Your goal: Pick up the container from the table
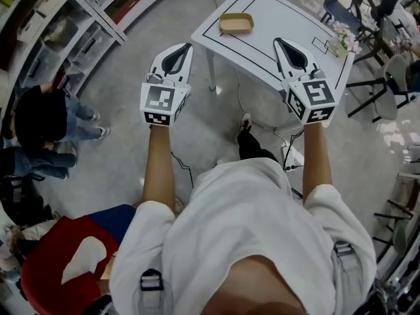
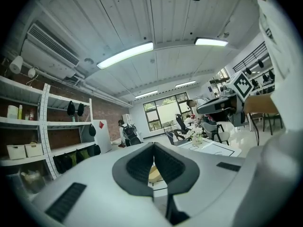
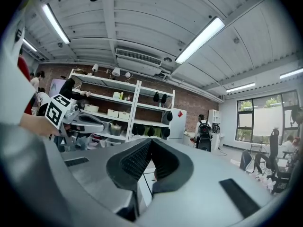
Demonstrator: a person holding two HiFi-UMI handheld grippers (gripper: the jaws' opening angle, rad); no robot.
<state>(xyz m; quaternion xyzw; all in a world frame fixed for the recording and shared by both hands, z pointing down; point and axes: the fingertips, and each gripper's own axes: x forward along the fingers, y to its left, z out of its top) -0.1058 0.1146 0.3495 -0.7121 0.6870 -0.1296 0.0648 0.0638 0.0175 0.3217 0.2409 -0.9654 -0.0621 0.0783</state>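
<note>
A shallow tan container [image 1: 236, 23] sits on the far left part of a white table [image 1: 262, 51] with black lines. My left gripper [image 1: 188, 45] is held level short of the table's left edge, jaws shut and empty. My right gripper [image 1: 277, 41] hovers over the table's near side, right of the container, also shut with nothing in it. In the left gripper view the shut left gripper [image 2: 152, 147] points toward the table [image 2: 213, 148], and a sliver of the container [image 2: 154, 174] shows under the pads. The right gripper view shows the right gripper [image 3: 150, 142] shut, with the left gripper [image 3: 80, 122] off to the side.
A small vase of flowers [image 1: 342, 41] stands at the table's right end. Chairs [image 1: 377, 77] crowd the right side. Shelving [image 1: 72, 25] lines the left wall, with a person [image 1: 42, 126] beside it. A red seat [image 1: 59, 268] is behind me at lower left.
</note>
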